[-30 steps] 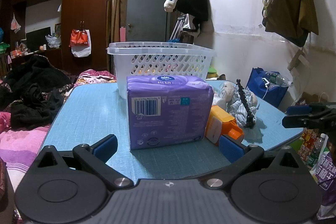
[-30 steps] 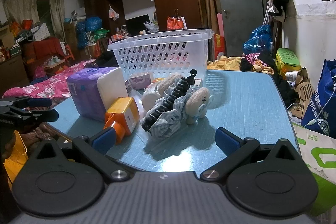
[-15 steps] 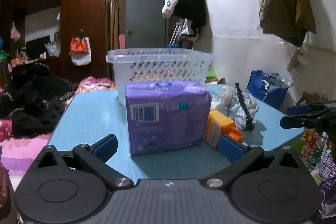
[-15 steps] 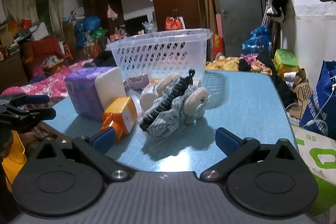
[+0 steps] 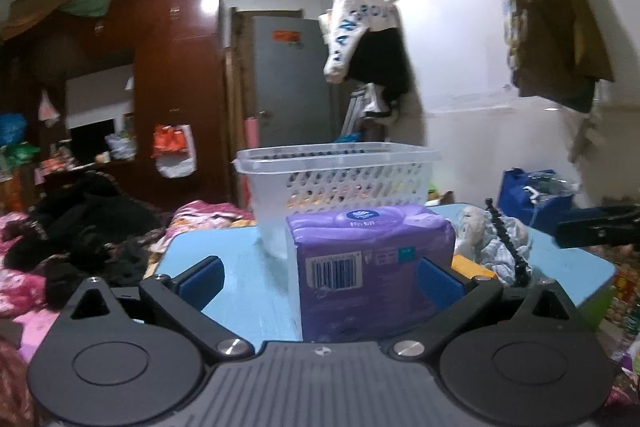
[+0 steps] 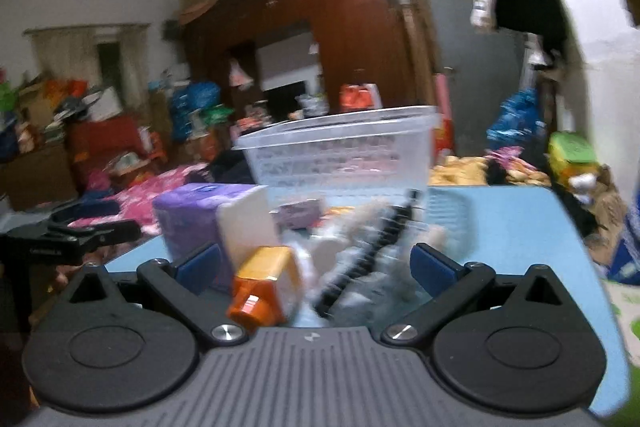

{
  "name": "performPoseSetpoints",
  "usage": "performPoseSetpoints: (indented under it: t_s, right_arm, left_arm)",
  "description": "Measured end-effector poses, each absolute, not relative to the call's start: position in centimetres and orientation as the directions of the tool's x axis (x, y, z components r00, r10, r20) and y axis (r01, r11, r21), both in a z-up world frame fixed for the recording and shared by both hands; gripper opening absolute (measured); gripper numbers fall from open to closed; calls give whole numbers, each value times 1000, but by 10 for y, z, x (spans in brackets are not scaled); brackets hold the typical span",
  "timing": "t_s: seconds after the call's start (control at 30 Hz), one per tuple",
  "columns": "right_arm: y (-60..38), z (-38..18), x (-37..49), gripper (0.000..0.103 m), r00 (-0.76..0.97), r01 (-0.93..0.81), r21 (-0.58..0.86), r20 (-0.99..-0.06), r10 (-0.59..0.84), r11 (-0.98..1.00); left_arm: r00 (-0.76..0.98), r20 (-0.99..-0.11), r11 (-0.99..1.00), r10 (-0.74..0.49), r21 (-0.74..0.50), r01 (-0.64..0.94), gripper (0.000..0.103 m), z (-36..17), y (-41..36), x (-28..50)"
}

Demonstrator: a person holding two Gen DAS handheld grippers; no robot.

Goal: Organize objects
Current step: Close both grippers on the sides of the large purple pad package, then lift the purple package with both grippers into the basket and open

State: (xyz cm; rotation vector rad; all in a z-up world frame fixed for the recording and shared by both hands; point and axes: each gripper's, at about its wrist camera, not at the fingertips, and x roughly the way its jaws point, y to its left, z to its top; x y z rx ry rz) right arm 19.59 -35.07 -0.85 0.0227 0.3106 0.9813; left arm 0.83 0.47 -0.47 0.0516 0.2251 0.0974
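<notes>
A purple pack (image 5: 370, 267) with a barcode stands on the blue table (image 5: 236, 287), in front of a white plastic basket (image 5: 340, 171). My left gripper (image 5: 320, 277) is open, low at the table's near edge, with the pack partly between its fingers. My right gripper (image 6: 316, 265) is open over an orange box (image 6: 262, 287) and a black flexible tripod (image 6: 360, 259) lying on pale cloth. The purple pack (image 6: 200, 219) and the basket (image 6: 340, 151) also show in the blurred right wrist view.
A cluttered room surrounds the table: a dark wooden wardrobe (image 5: 168, 87), clothes piled on a bed (image 5: 80, 227) to the left, a blue bag (image 5: 536, 195) on the floor at right. The right gripper shows in the left wrist view (image 5: 600, 227).
Both grippers have moved forward and lower toward the objects. The purple pack now sits partly between the left fingers; the orange box and tripod are closer to the right gripper.
</notes>
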Motion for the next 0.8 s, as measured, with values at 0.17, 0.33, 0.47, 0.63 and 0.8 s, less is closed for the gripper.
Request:
performPoseSetpoints:
  t_s: [0.17,0.33,0.47,0.63,0.8]
  right_arm:
    - [-316,-1,188,103,442,-882,83,-201,874,465]
    - [-282,-5,190,89,384,-913,27,-283,879,407]
    - [-272,-12,193,88,358,-927,-5,-319,878,376]
    - [-266,-17,195,71,323,-942,-28,-345,881,334]
    - [-269,-23,180,67,383,-923,-104,-326,864,370]
  left_arm:
    - [982,-188,1000,-24,10,26,97,-15,31,16]
    - [969,-221,994,-113,-26,110,83,-32,44,32]
    - [960,-241,990,-144,-26,142,73,-43,47,44]
    - [950,-235,978,-206,-51,200,57,-48,51,46]
    - [969,-211,989,-126,45,138,52,-45,34,34]
